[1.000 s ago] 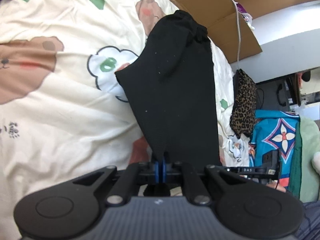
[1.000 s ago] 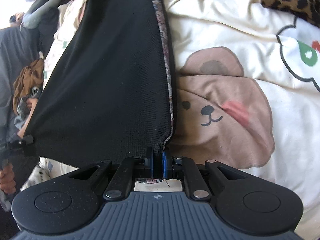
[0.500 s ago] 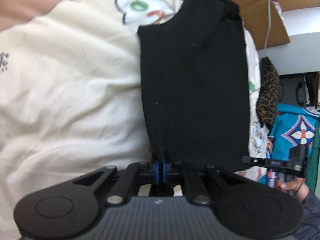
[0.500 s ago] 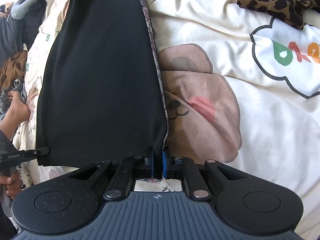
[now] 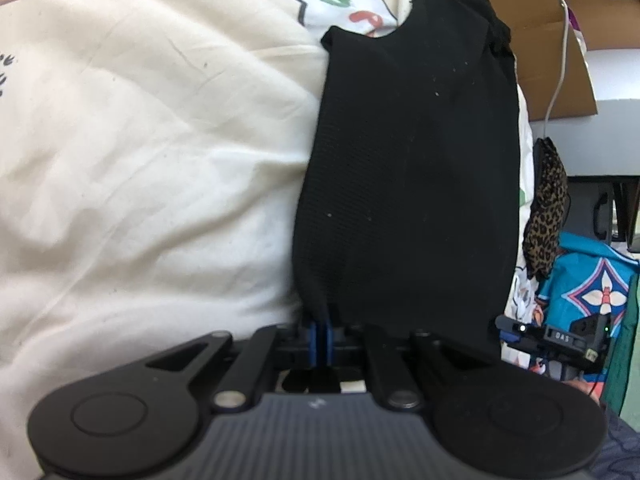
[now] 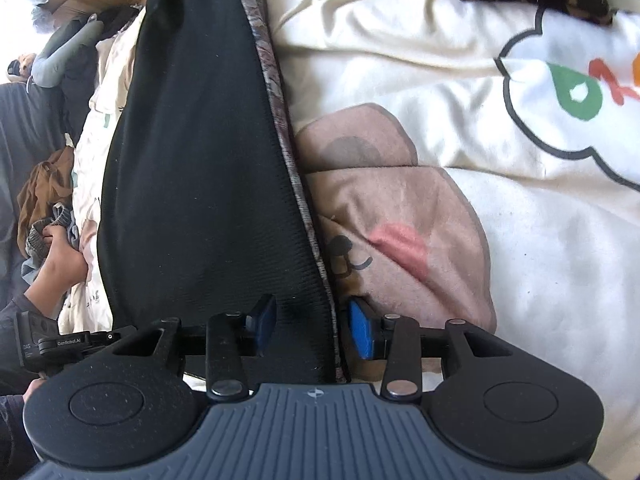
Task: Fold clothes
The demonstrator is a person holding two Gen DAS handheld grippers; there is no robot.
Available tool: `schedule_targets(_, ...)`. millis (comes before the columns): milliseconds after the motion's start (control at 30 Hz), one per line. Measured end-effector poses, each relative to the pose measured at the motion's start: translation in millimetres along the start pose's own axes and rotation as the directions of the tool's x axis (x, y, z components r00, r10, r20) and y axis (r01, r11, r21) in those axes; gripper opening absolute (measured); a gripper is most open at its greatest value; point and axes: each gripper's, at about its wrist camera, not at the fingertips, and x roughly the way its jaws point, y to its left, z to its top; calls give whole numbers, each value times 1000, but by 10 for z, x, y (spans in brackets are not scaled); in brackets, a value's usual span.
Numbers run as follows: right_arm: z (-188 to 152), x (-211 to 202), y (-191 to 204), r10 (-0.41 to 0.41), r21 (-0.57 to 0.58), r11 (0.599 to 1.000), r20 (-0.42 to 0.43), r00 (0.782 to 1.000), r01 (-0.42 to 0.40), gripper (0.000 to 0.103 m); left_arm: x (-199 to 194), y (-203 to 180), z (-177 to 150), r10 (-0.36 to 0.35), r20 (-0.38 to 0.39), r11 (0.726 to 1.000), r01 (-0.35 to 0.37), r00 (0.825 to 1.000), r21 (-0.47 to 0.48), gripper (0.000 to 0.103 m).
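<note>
The black garment (image 5: 408, 184) lay stretched flat along the cream cartoon-print bedspread (image 5: 152, 152), its far end bunched near a cardboard box (image 5: 560, 32) beyond the bed's edge. Judging by how smoothly it lay, with a patterned lining showing along one long edge, it had been spread out or given a first lengthwise fold, and the cross folds seemed yet to come. A leopard-print piece (image 5: 546, 216) near the right side of the bed looked unfolded, so more work probably remained. On the left, the left tongs (image 5: 319, 338) were pressed together, pinching the near left corner of the garment's hem, the cloth puckering where the blue pads gripped. Farther right, the right tongs (image 6: 316, 326) had just been opening and stood partly spread: the garment's right edge (image 6: 280, 128) ran between the two blue pads (image 6: 362, 334), with a gap visible on either side, so that corner seemed let go and resting on the bedspread beside the printed bear face (image 6: 400, 240). The person's hand (image 6: 60, 260) lay at the far left of that view.
</note>
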Motion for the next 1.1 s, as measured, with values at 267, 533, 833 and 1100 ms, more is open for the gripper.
schedule_targets(267,48,60,-123,71,-41,997,1,997,-71,41,29,9,30,5,8,1000,-5,1000,-5,6)
schedule_targets(533,60,94,-271,168,-9,986,-8,986,-168,42,11,59,111,-29,2,998,29,1000,-52,16)
schedule_targets(833,135,157,-279,205,-33,978,-59,977,-207,39,5,88,257,-58,-51,998,58,997,0,28)
schedule_targets(1100,131,225,-304,252,-25,967,-91,963,-255,38,96,267,264,-159,-69,986,155,985,-65,23)
